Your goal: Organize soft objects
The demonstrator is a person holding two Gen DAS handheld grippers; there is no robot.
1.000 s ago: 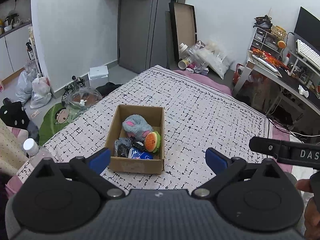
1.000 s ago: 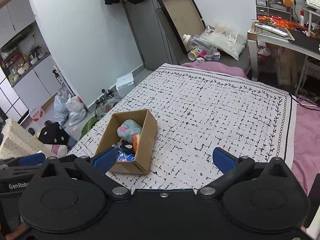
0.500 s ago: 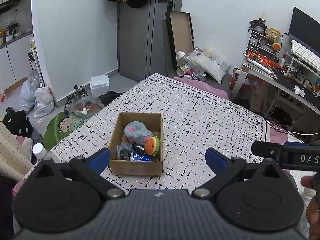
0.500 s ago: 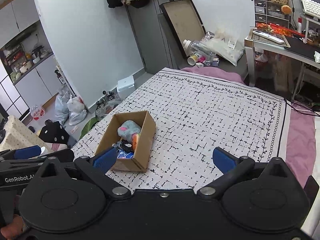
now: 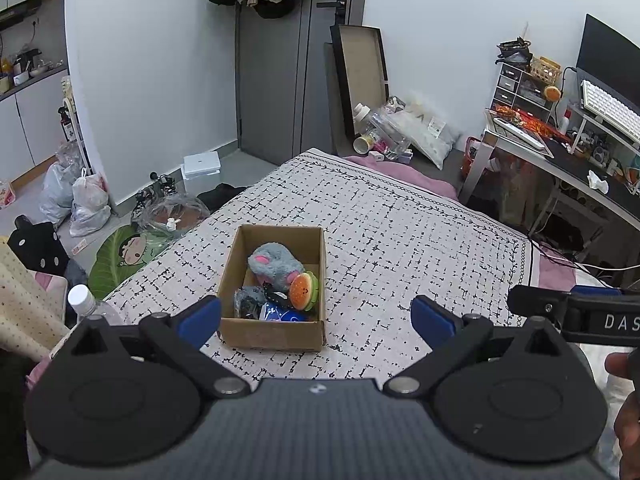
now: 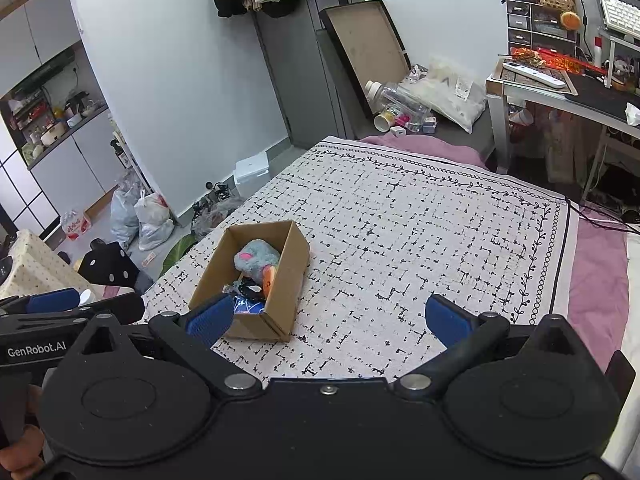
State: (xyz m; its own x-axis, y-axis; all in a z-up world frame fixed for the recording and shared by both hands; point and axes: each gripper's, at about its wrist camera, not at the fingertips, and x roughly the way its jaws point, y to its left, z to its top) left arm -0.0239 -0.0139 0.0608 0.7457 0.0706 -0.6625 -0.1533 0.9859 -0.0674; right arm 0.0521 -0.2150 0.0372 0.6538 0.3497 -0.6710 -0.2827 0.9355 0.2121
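both grippers, left gripper and right gripper, released and empty above the bed; cardboard box at 11 o'clock holds grey plush mouse, burger plush. looks finished; withdraw without nudging it.

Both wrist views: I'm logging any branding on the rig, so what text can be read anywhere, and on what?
"GenRobot.AI": white print on the black body of the left gripper, seen in the right wrist view.
"DAS": white letters, cut off by the frame edge, on the right gripper, seen in the left wrist view.
Blue packet in the cardboard box: print too small to read.
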